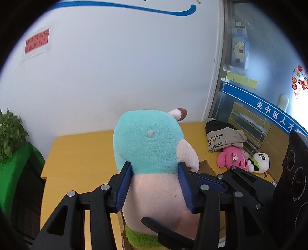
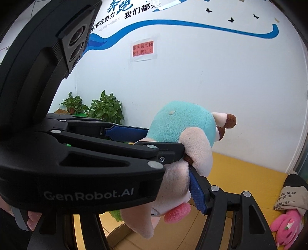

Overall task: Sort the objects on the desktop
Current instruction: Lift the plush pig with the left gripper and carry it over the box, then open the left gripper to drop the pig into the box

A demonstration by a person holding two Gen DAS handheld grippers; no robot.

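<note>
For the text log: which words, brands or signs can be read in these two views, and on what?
"GenRobot.AI": on the left gripper's body.
"烟头请勿随地乱扔!!!": red notice on the wall.
"我们都": black wall lettering, cut off.
"吴中区人才": blue band on the glass.
Beige bag print: too blurred.

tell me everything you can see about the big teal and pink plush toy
The big teal and pale pink plush toy is soft, fuzzy fabric: teal across the back of the head with a small pale spot, pink body and limbs, cream ears tipped brown, a rosy patch, green fuzz at its base. It is held up above the yellow wooden desk. The left gripper clamps its body with blue ribbed fingers; the right gripper grips it from the side, denting the plush.
</note>
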